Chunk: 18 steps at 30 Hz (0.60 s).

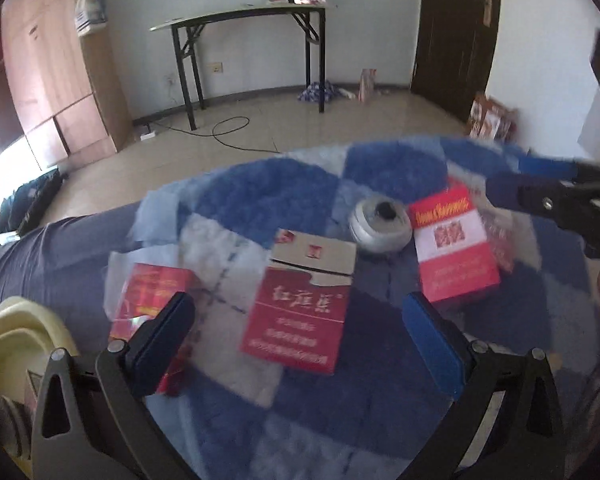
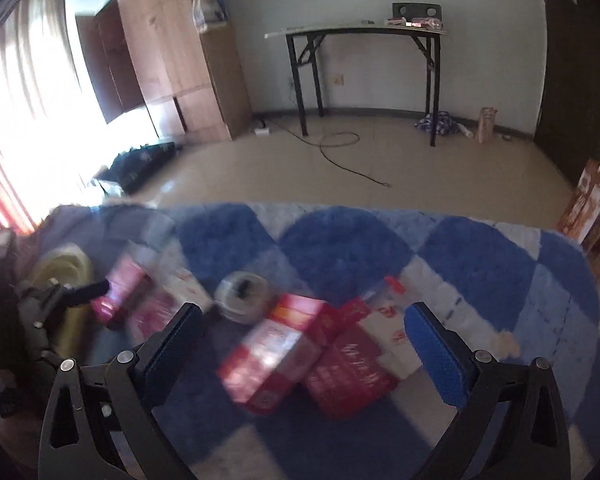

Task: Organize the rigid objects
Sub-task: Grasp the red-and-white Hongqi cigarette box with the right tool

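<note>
Blue checkered blanket (image 1: pixel 260 196): open red cigarette pack (image 1: pixel 296 320) lies lengthwise, flap pointing away, between released left hand-held gripper (image 1: pixel 300 344) fingers; right hand-held gripper (image 2: pixel 304 348) released too.

Both wrist views look steeply down, close over the blue checked blanket (image 1: pixel 260 200) (shared), facing the far folding table (image 2: pixel 356 32).

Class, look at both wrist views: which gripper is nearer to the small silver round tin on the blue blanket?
Right, by a small margin. The right gripper hangs open with the tin just beyond its left finger. The left gripper is open too, but the tin lies farther ahead, past the open red box.
</note>
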Motion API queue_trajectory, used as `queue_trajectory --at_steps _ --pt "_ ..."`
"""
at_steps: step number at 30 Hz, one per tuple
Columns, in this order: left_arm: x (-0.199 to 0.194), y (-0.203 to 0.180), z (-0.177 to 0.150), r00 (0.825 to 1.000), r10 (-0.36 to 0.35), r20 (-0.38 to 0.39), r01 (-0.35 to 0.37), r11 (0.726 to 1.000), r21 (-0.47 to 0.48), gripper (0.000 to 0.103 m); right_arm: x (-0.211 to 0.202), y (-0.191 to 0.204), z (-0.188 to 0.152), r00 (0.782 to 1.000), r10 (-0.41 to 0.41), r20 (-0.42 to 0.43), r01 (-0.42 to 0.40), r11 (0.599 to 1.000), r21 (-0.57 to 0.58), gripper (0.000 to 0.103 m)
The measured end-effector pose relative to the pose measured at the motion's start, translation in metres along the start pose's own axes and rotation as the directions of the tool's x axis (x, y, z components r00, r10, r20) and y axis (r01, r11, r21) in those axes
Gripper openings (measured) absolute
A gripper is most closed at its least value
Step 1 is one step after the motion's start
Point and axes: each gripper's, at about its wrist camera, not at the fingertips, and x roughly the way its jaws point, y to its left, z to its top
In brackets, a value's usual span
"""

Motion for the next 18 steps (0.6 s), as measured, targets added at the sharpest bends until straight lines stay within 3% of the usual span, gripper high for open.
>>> queue_trajectory --at_steps 3,6,15,18 --pt "0.008 -0.004 -0.001 1.0 0.023 -0.01 -0.023 1.0 0.006 0.103 0.02 -0.02 0.005 0.998 -0.042 -0.056 0.042 0.999 -0.004 0.103" --pt "0.008 -0.004 -0.002 1.0 0.021 -0.011 -0.021 1.0 0.002 0.103 0.035 -0.035 0.005 0.995 0.021 -0.097 -0.025 0.999 -0.032 0.103" --pt "0.022 -0.005 -0.004 1.0 0.004 -0.029 -0.004 1.0 0.008 0.103 0.052 -0.051 -0.025 0.984 0.176 -0.011 -0.172 0.946 -0.275 0.103" --pt "0.027 -0.007 -0.005 0.999 0.034 -0.019 -0.034 0.999 0.011 0.103 0.066 -0.048 -0.033 0.986 0.16 -0.037 -0.164 0.934 -0.317 0.103"
